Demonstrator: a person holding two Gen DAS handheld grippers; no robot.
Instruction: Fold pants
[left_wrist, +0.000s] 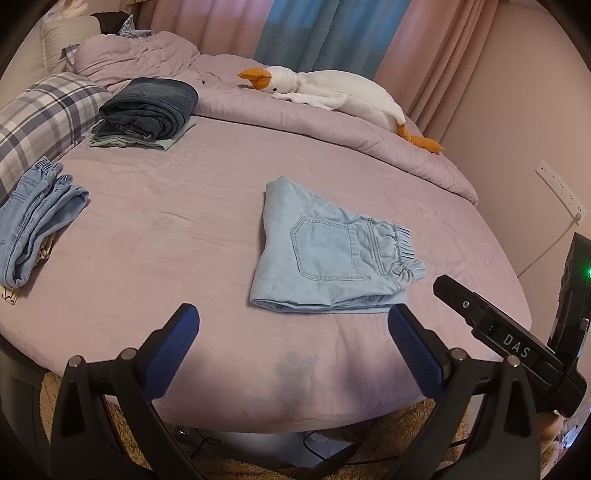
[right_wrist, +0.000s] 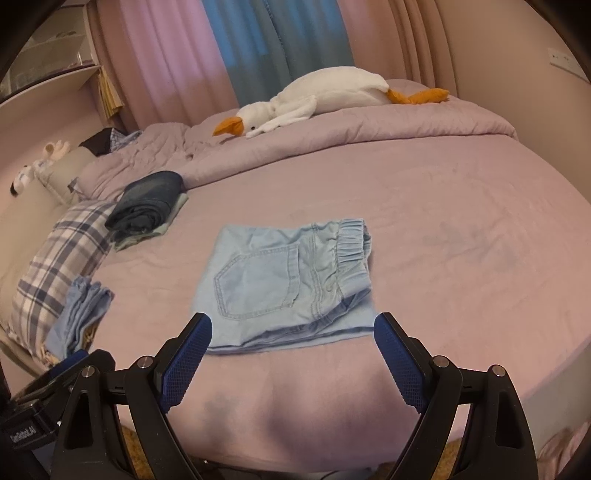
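Left wrist view: light blue pants (left_wrist: 328, 251) lie folded into a compact rectangle on the lilac bed (left_wrist: 166, 229), back pocket up, elastic waistband to the pants' right edge. Left gripper (left_wrist: 293, 325) spread wide, holding nothing, hanging just short of the pants' near folded edge, its right finger near their near-right corner. Right gripper (left_wrist: 498, 325) sits off the pants' right side; its jaw state can't be read here. Other denim (left_wrist: 37, 229) well left of the pants, dark stack (left_wrist: 147, 110) far-left beyond them, plush goose (left_wrist: 332, 92) behind them.

Right wrist view: pants (right_wrist: 284, 280) sit dead ahead of the right gripper (right_wrist: 293, 332), spread and empty, the near folded edge running between its fingertips. Fold looks finished, likely only placing left.

Handling guess: thin soft denim, light, limp, layers will slide apart. Pinch all layers at the thick near fold or the waistband, both sides.
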